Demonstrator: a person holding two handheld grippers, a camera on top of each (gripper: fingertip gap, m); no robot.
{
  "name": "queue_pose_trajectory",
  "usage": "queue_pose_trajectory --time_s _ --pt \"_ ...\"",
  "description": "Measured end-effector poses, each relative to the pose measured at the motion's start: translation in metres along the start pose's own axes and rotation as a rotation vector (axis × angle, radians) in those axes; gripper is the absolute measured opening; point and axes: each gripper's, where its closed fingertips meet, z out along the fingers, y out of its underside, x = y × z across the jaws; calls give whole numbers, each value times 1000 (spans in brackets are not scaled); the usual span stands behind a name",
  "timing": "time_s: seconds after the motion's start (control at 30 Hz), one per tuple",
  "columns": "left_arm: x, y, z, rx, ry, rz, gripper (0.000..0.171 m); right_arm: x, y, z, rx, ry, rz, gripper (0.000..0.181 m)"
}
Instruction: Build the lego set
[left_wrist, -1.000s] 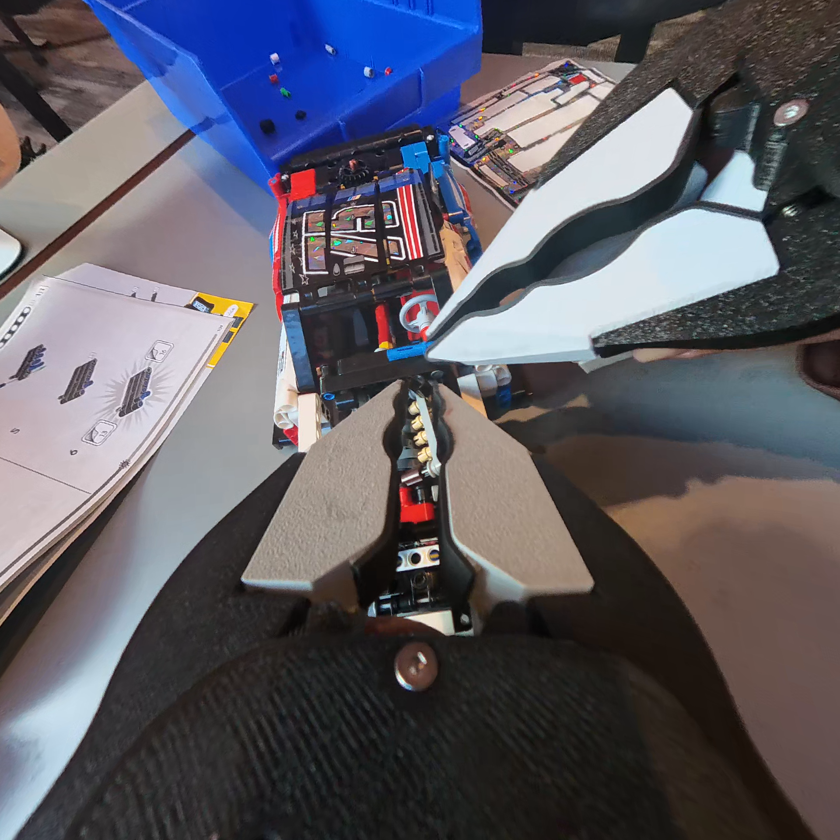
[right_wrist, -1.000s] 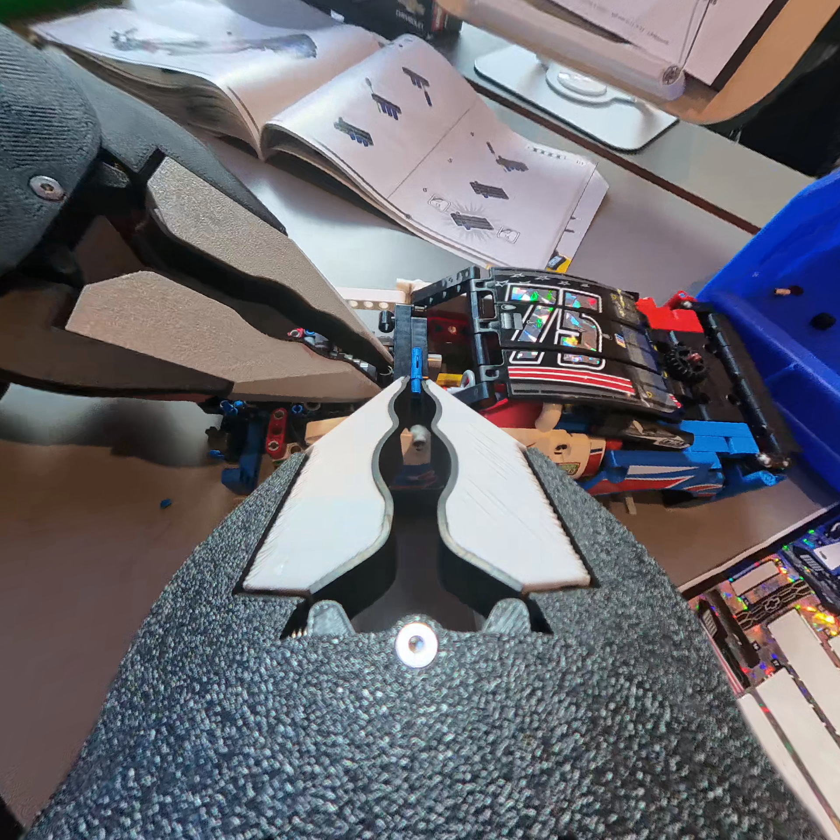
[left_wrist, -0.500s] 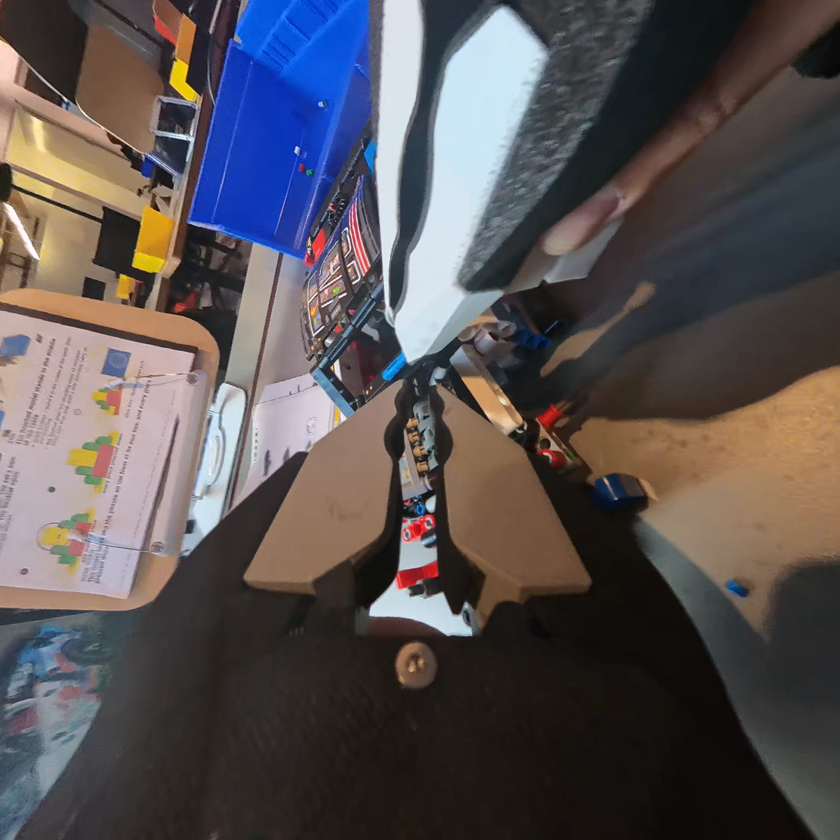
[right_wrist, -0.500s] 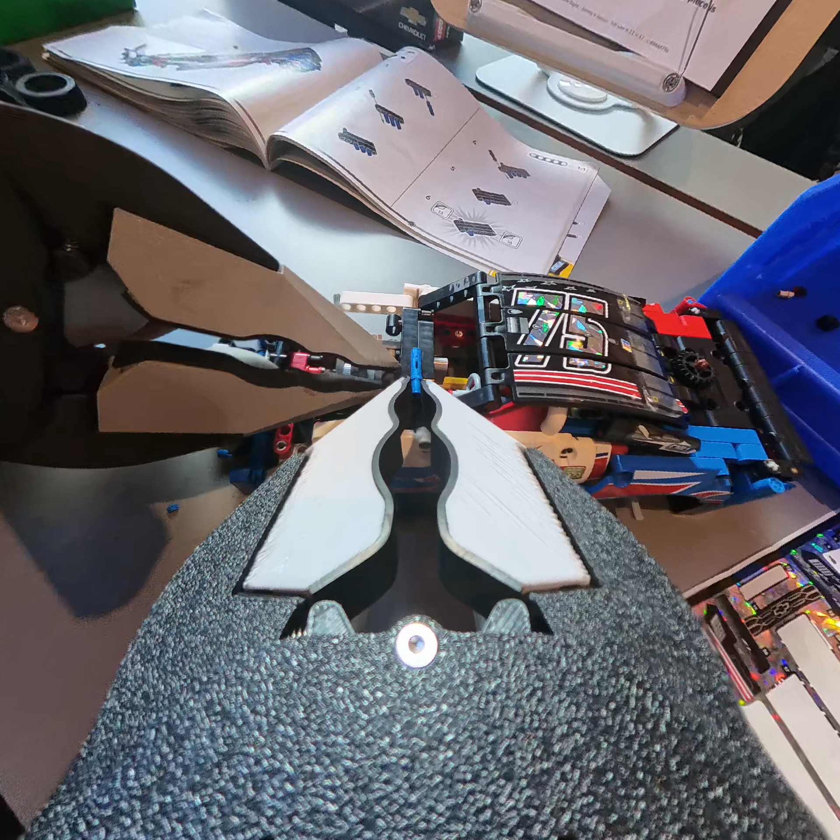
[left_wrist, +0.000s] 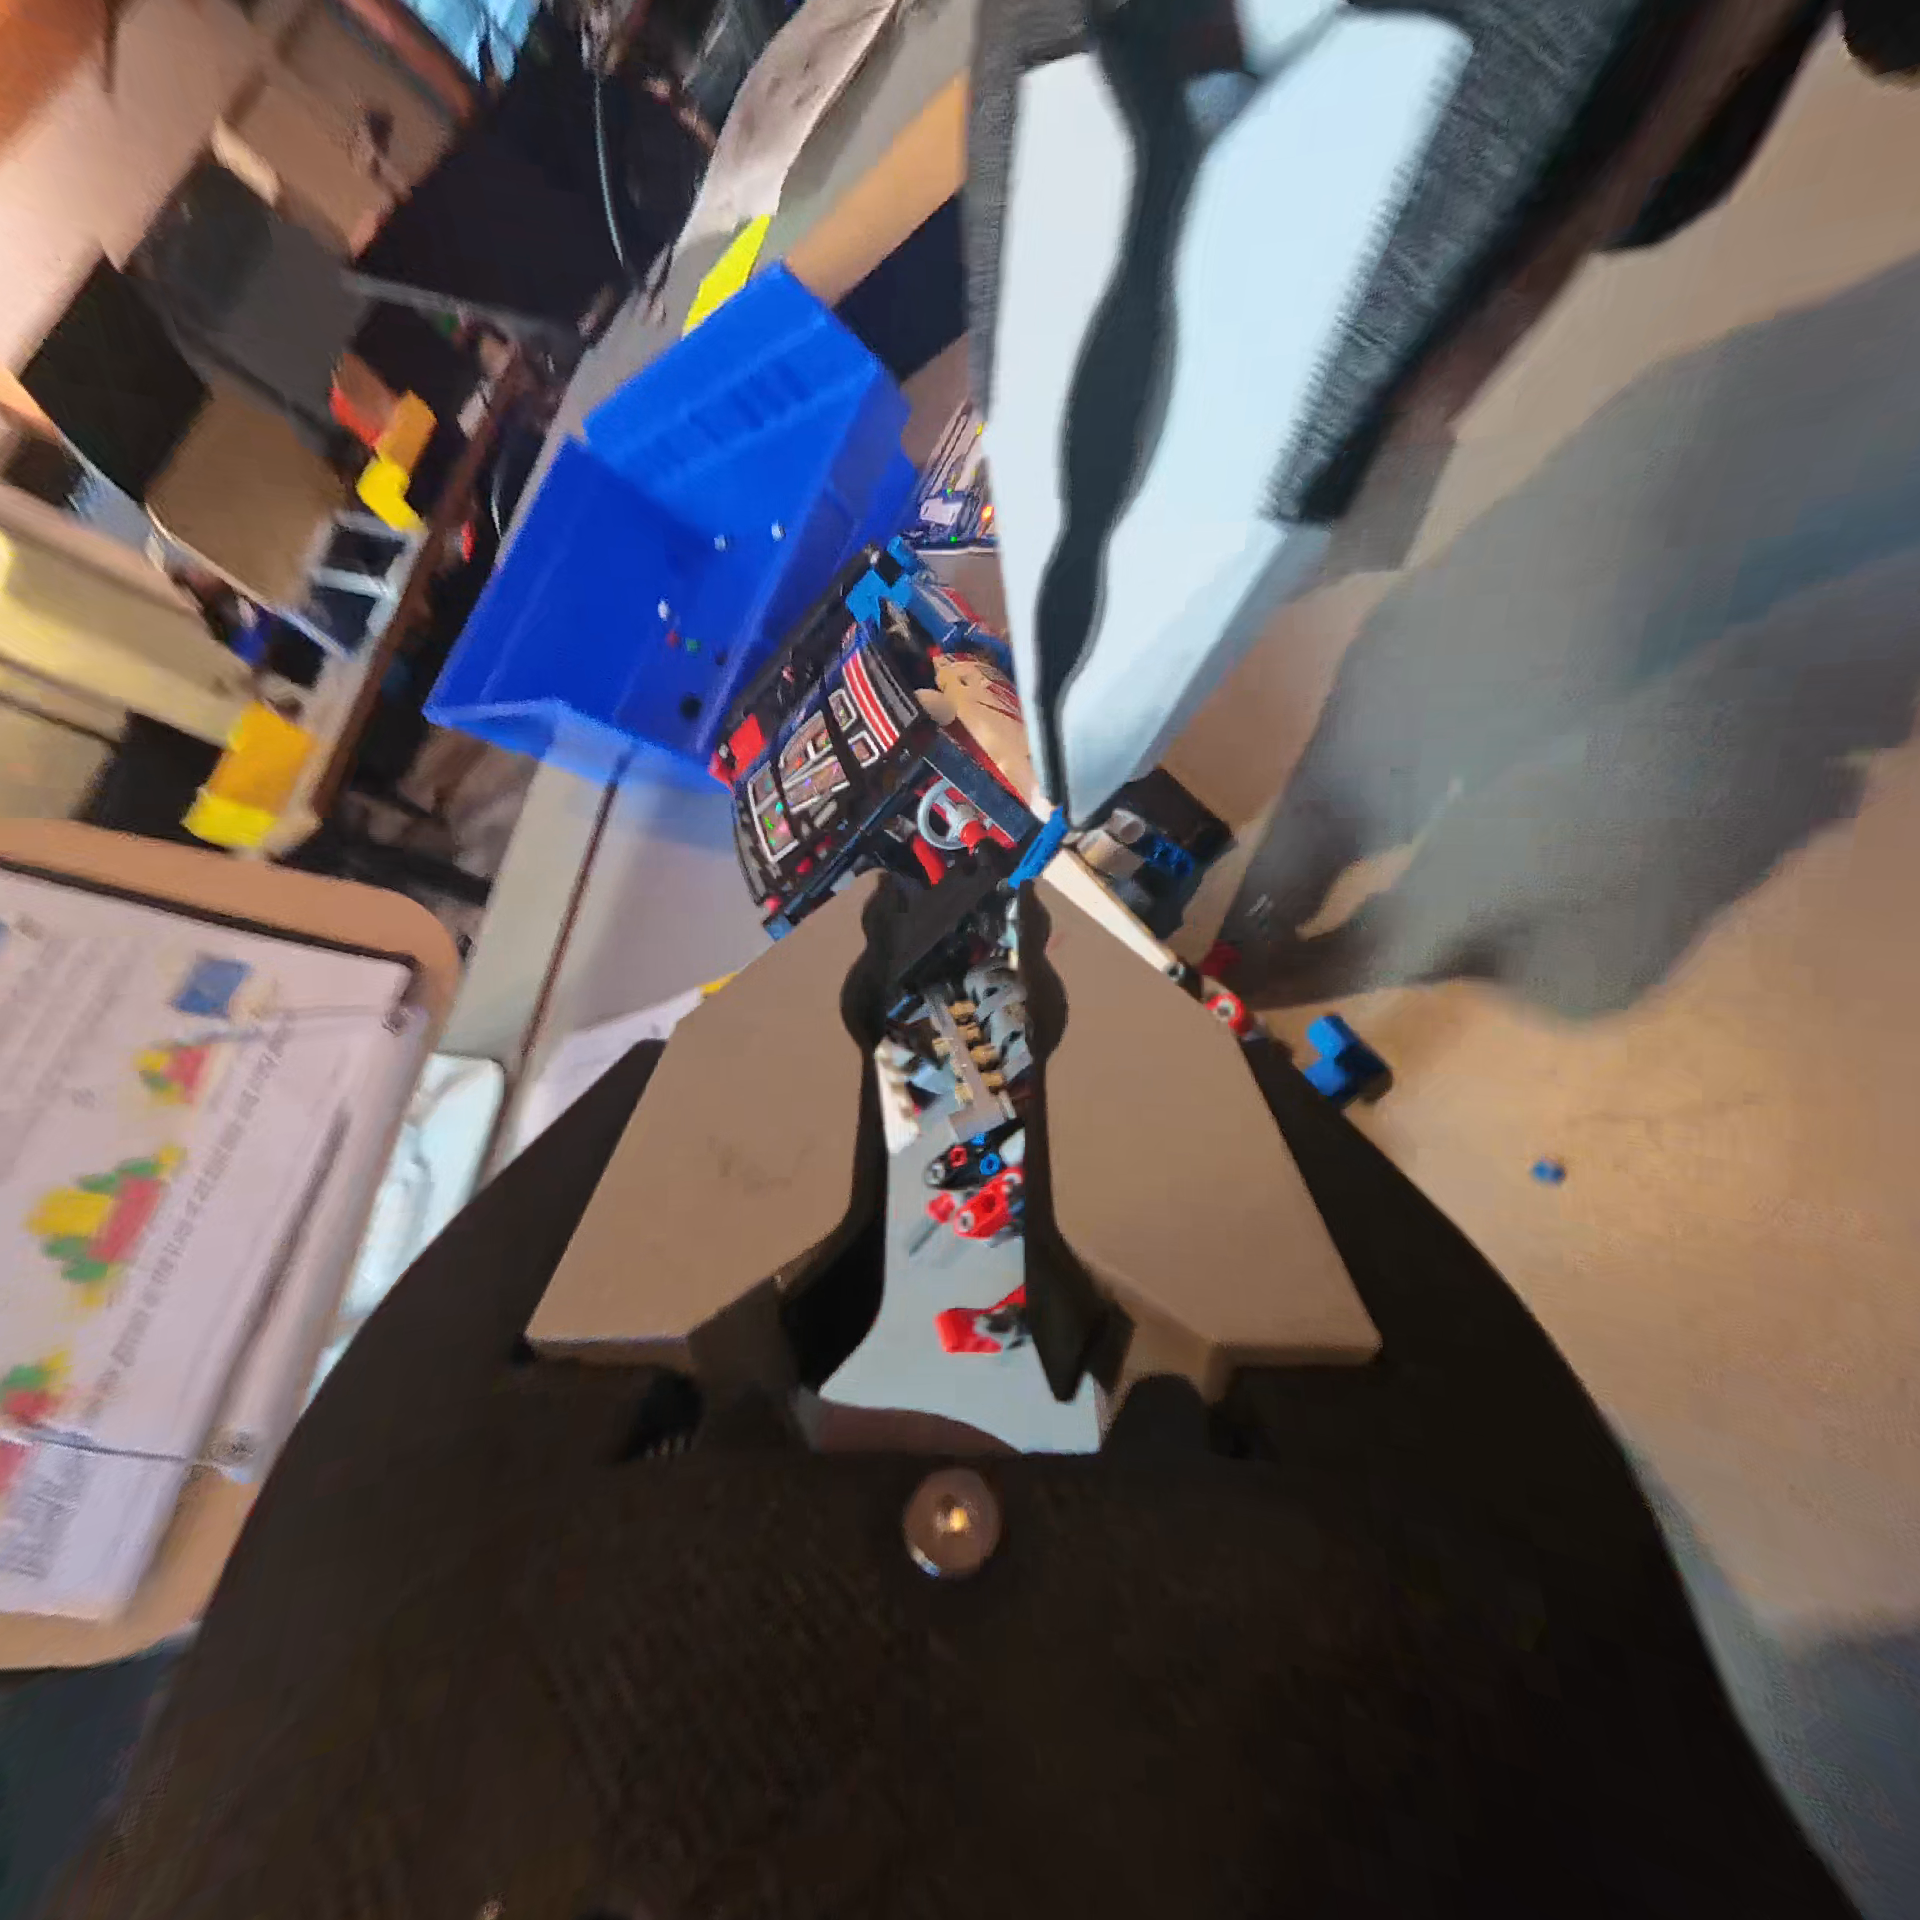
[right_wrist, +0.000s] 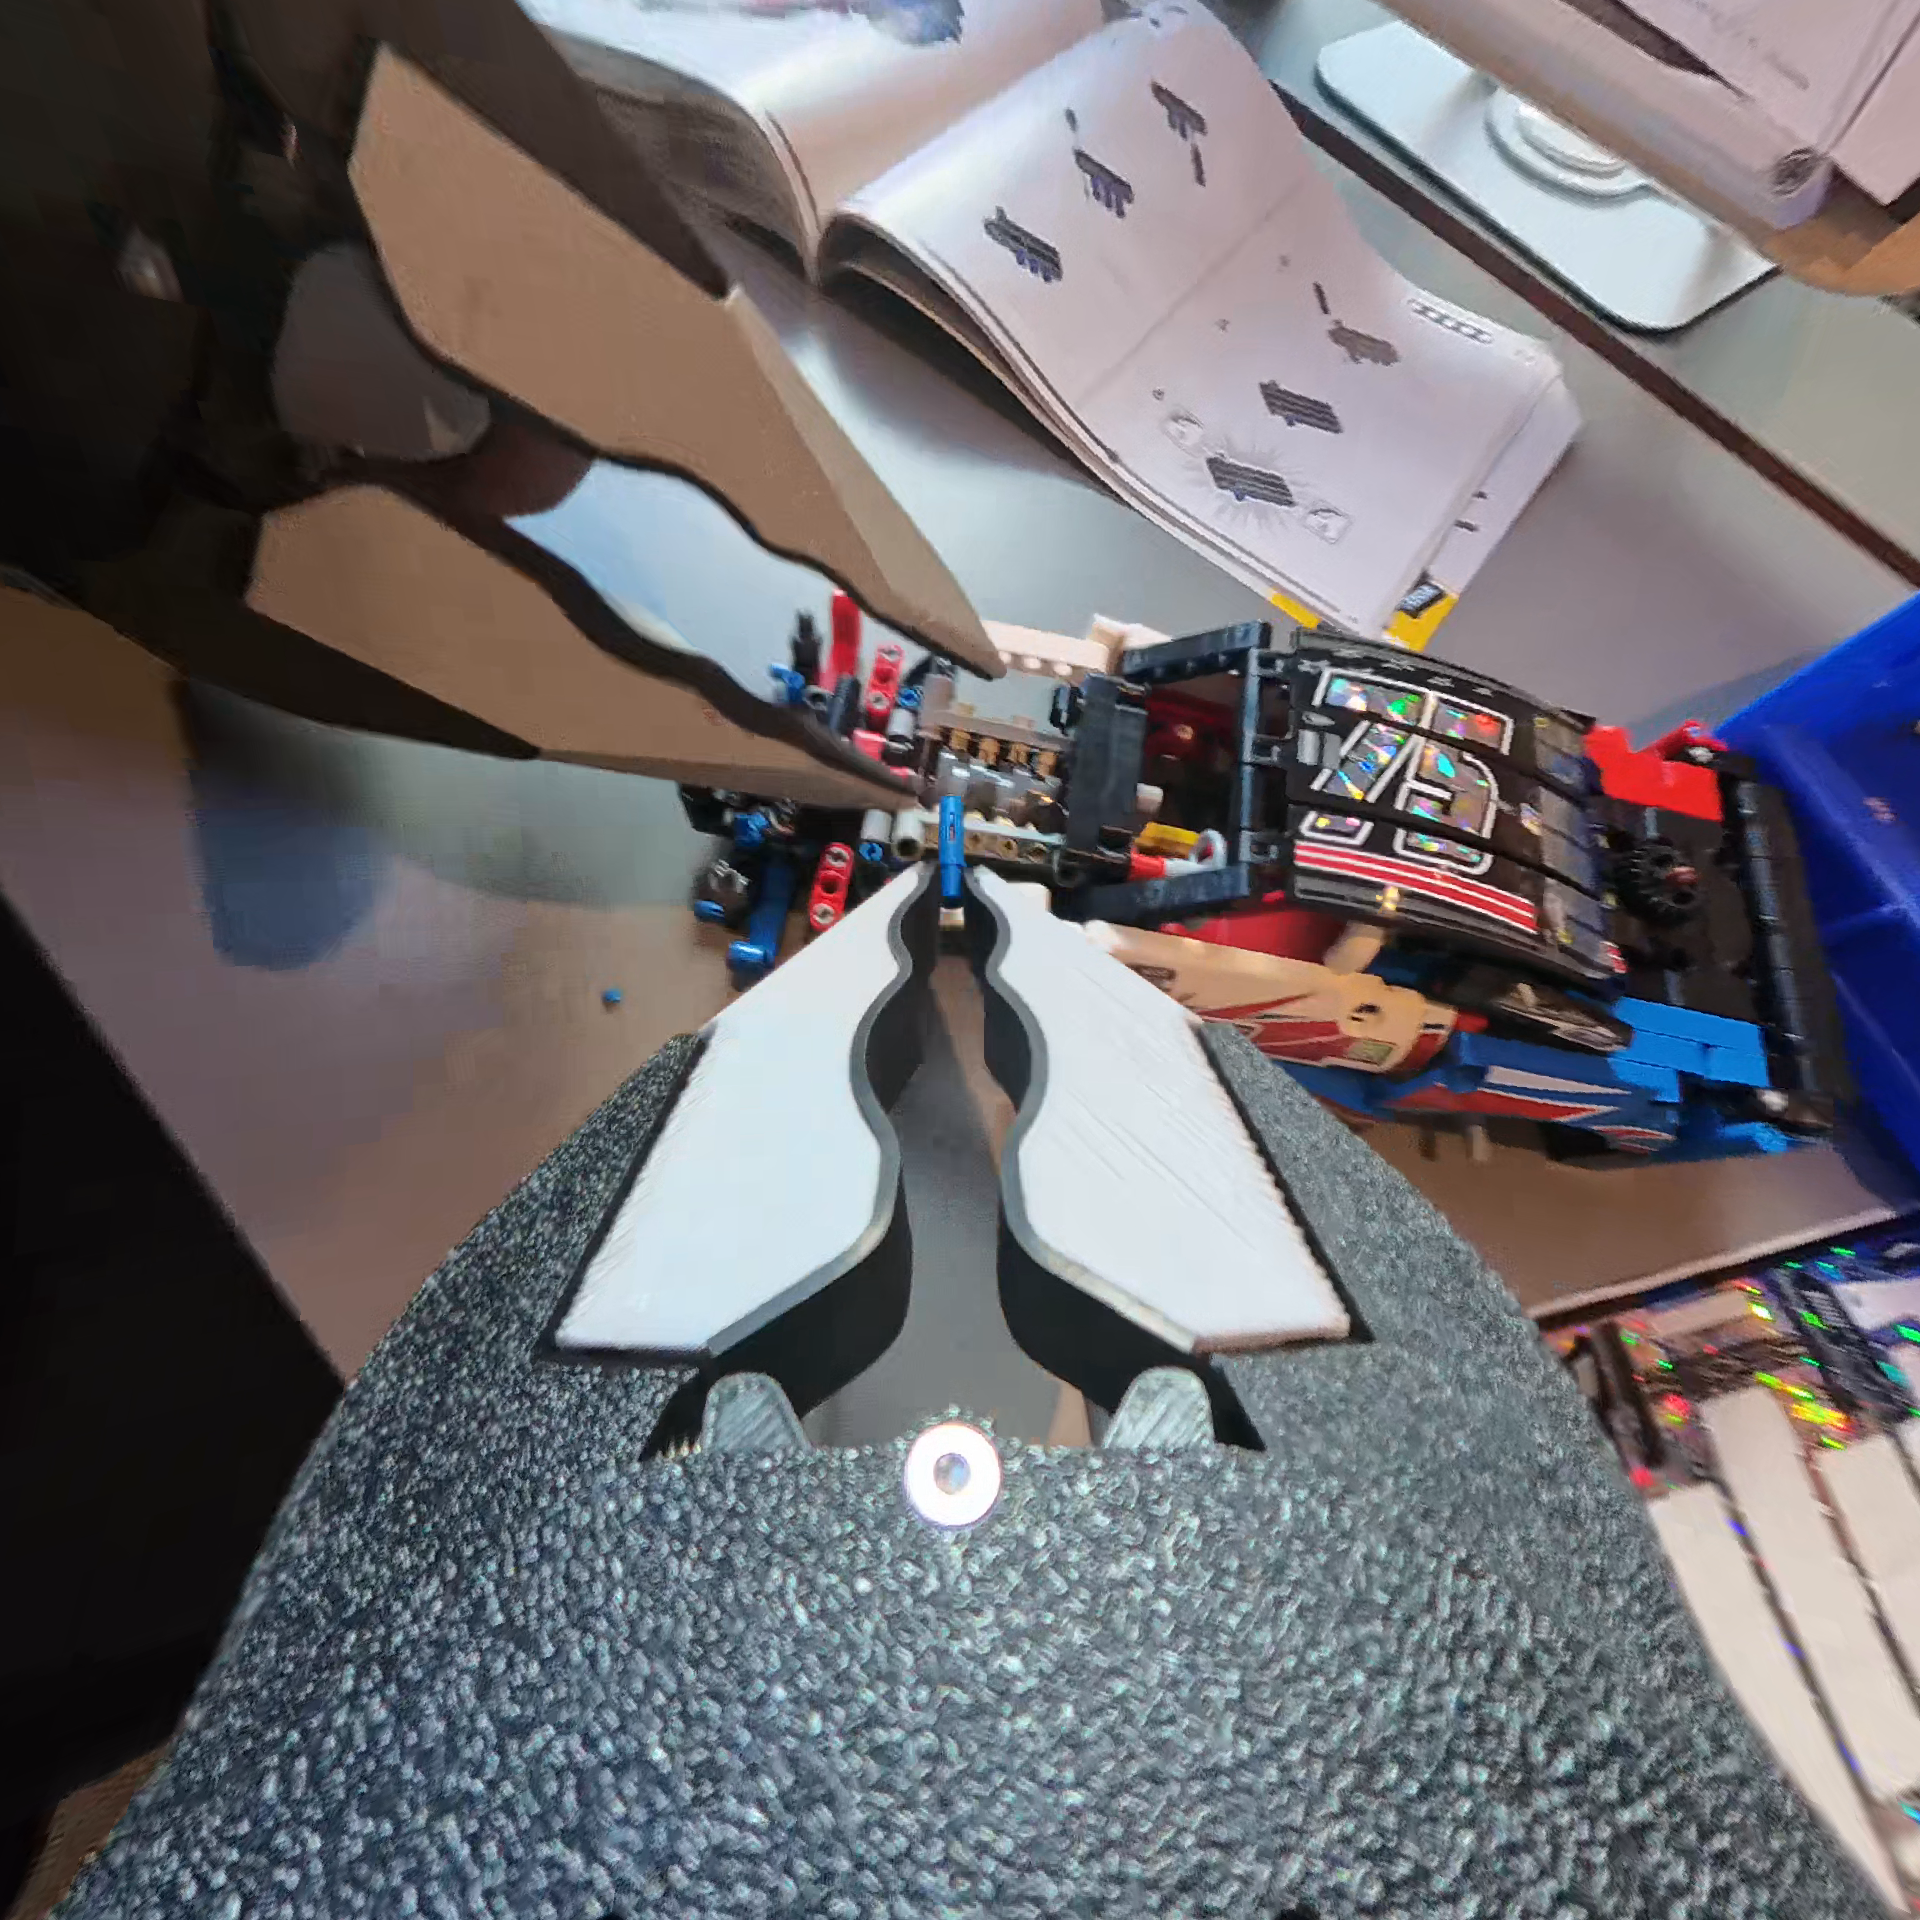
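Observation:
The lego car (right_wrist: 1403, 790), black, red and blue with shiny stickers, lies on the table, and its bare front chassis with a grey engine block (right_wrist: 987, 769) points left. My right gripper (right_wrist: 948, 883) is shut on a small blue pin (right_wrist: 949, 836), whose tip touches the engine block. My left gripper (left_wrist: 951, 899) is open, with its tan fingers (right_wrist: 727, 436) either side of the front chassis. In the left wrist view the right gripper (left_wrist: 1060, 800) comes down from above with the blue pin (left_wrist: 1042, 847), and the car (left_wrist: 831, 769) lies beyond.
A blue bin stands right behind the car (left_wrist: 675, 582) (right_wrist: 1860, 790). An open instruction booklet (right_wrist: 1247, 343) lies at the back. A sticker sheet (right_wrist: 1766, 1455) lies at the front right. A loose blue piece (left_wrist: 1340, 1055) and a tiny blue pin (right_wrist: 611, 997) lie on the table. My two grippers' fingertips are within a few centimetres of each other. Both grippers' tips are roughly 7 cm from the loose blue piece (left_wrist: 1340, 1055).
My left gripper has rolled sideways and its fingers have opened wider around the front chassis. My right gripper, still on the blue pin, now sits at the engine block instead of the black cab frame.

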Motion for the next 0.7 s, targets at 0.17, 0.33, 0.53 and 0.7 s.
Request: queue_pose_trajectory --time_s 0.17,0.33,0.53,0.7 --pt "11 -2 -6 47 1 232 14 -17 -18 -6 32 -92 91 4" --pt "15 -8 -14 123 13 240 7 -26 -20 -16 43 -96 137 4" --pt "24 -10 -25 159 55 235 2 -38 -21 -21 67 -71 169 4" --pt "26 -6 -39 176 109 87 1 -51 -30 -20 155 -103 262 5"
